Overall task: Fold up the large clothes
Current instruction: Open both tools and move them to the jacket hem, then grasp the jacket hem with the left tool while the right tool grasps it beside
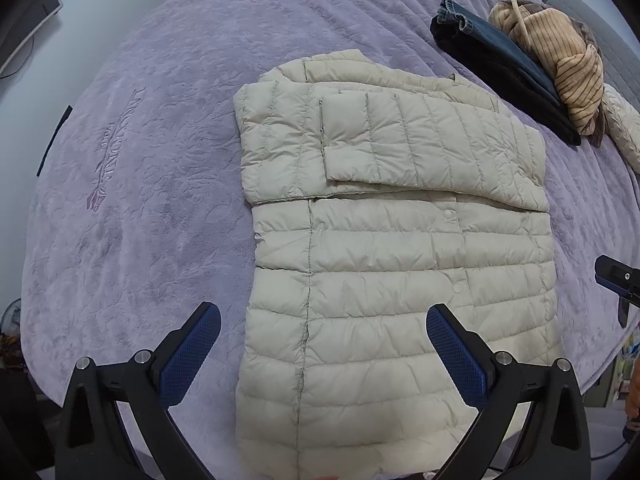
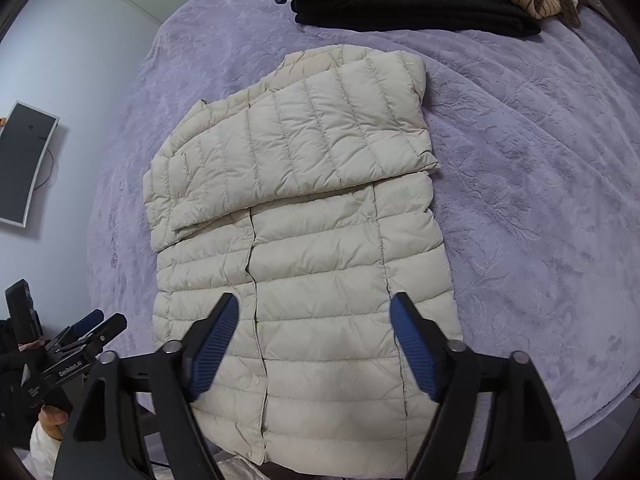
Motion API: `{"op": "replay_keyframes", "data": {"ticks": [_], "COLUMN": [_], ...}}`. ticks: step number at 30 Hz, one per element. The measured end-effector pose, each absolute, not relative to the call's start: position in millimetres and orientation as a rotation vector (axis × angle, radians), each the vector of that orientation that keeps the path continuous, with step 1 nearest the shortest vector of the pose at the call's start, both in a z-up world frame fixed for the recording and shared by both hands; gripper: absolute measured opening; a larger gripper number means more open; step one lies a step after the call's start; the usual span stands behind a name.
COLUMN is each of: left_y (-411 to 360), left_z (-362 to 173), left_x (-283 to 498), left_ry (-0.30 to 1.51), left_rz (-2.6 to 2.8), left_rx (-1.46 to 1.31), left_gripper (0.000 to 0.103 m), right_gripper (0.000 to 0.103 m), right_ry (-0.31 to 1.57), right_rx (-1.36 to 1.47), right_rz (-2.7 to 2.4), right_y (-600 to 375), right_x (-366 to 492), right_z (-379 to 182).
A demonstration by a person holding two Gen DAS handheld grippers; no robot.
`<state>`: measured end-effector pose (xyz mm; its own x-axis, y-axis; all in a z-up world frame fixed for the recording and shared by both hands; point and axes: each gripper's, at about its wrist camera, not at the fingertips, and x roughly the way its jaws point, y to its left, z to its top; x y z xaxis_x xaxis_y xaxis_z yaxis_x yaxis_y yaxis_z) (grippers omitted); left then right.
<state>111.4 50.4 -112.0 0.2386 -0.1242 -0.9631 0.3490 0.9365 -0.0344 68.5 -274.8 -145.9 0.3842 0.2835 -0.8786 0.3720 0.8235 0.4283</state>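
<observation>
A cream quilted puffer jacket (image 1: 400, 264) lies flat on a lilac bedspread (image 1: 160, 160), hem toward me, with both sleeves folded across its chest. It also shows in the right wrist view (image 2: 320, 248). My left gripper (image 1: 323, 322) is open and empty, hovering above the jacket's hem, jaws wide apart. My right gripper (image 2: 314, 310) is open and empty too, above the hem on the other side. The left gripper also shows at the lower left of the right wrist view (image 2: 86, 330), and part of the right gripper shows at the right edge of the left wrist view (image 1: 618, 280).
A stack of folded clothes sits at the far side of the bed: blue jeans (image 1: 480, 28) on a black garment (image 1: 516, 92), with a tan striped garment (image 1: 560, 64) on top. They also show in the right wrist view (image 2: 400, 12). A wall-mounted screen (image 2: 24, 164) hangs at left.
</observation>
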Motion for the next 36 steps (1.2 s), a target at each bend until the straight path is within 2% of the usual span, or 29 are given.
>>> {"op": "replay_keyframes", "data": {"ticks": [14,36], "left_y": [59,80], "left_z": [-113,-152], "left_x": [100,86], "left_ry": [1.304,1.4], "left_rz": [-0.291,-0.297], "left_rx": [0.251,0.281], "left_gripper": [0.103,0.103], "right_gripper": [0.083,0.083], "right_ry": [1.147,1.344], "right_rx": [0.66,0.726], "right_rz": [-0.076,-0.106], "right_y": [-272,-295], "right_x": [50,20], "right_z": [-137,-182]}}
